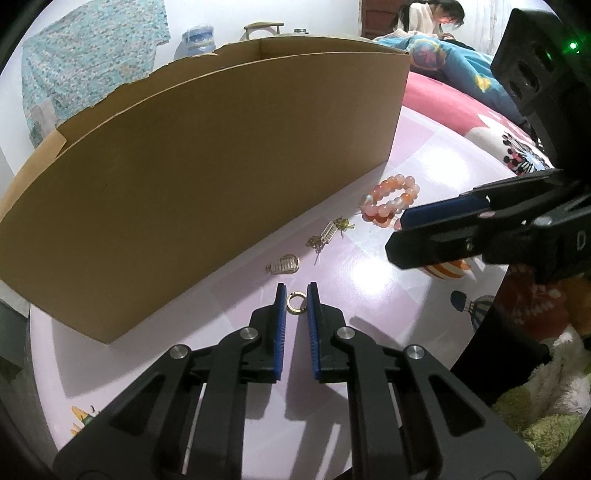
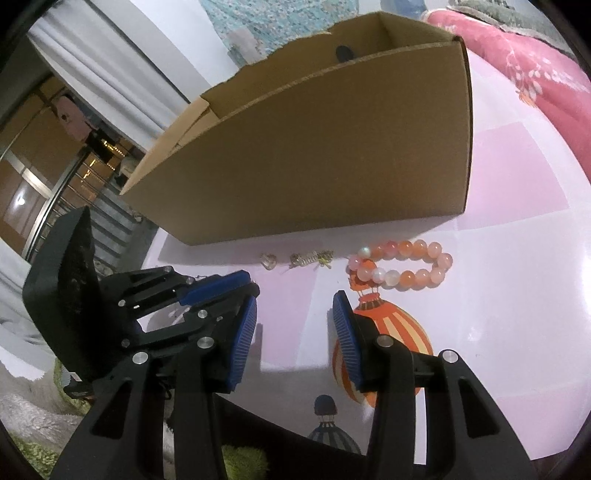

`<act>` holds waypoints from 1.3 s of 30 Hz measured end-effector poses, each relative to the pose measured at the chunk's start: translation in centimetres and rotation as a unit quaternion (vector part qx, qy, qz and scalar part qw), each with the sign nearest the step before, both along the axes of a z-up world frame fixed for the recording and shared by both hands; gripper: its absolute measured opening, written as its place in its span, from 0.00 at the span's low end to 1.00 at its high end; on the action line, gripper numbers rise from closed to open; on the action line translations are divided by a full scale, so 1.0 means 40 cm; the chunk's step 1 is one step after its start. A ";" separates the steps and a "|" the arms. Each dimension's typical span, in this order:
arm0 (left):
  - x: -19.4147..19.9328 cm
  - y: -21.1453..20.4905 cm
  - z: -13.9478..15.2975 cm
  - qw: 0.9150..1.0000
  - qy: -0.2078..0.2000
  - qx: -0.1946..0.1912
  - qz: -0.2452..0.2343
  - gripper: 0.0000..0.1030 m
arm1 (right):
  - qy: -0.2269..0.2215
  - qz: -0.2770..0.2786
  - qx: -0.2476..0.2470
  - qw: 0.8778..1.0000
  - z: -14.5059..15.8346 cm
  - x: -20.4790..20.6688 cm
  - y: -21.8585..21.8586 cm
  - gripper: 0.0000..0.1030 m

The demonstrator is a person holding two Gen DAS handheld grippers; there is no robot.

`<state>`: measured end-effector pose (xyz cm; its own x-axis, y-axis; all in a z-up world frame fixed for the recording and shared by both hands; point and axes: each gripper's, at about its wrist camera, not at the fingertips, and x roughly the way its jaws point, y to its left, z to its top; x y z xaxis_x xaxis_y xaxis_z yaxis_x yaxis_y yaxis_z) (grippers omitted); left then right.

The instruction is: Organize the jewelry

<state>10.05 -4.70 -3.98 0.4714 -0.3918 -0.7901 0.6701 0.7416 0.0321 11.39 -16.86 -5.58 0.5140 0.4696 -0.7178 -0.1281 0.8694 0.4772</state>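
A small gold ring (image 1: pixel 296 302) lies on the pale purple table (image 1: pixel 369 266) between the fingertips of my left gripper (image 1: pixel 297 295), whose jaws stand narrowly apart on either side of it. Beyond it lie a gold pendant (image 1: pixel 283 264), a gold charm piece (image 1: pixel 328 233) and an orange-pink bead bracelet (image 1: pixel 391 201). The bracelet (image 2: pixel 400 266) and charm (image 2: pixel 312 258) also show in the right wrist view. My right gripper (image 2: pixel 294 314) is open and empty, just short of the bracelet. An open cardboard box (image 1: pixel 207 177) stands behind the jewelry.
The right gripper (image 1: pixel 480 225) reaches in from the right in the left wrist view. A pink cushion (image 2: pixel 535 74) and bedding lie beyond the table. Green and white plush fabric (image 1: pixel 546 391) sits below the table's near edge. A person (image 1: pixel 436 18) sits far behind.
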 end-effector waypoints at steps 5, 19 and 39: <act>-0.002 0.050 0.001 0.999 0.010 -0.010 0.038 0.10 | -0.026 0.027 -0.012 0.999 0.022 0.005 0.030 0.41; -0.016 0.108 -0.003 0.997 0.016 -0.024 0.070 0.09 | -0.082 0.149 -0.172 0.970 0.012 0.100 0.188 0.23; -0.011 0.114 0.000 0.997 0.022 -0.032 0.069 0.09 | -0.071 0.178 -0.224 0.956 0.007 0.099 0.180 0.09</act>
<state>9.62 -0.13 -3.98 0.4886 -0.3760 -0.7873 0.5620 0.8259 -0.0456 15.37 -9.68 -5.29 0.4857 0.2952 -0.8227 -0.4898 0.8715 0.0235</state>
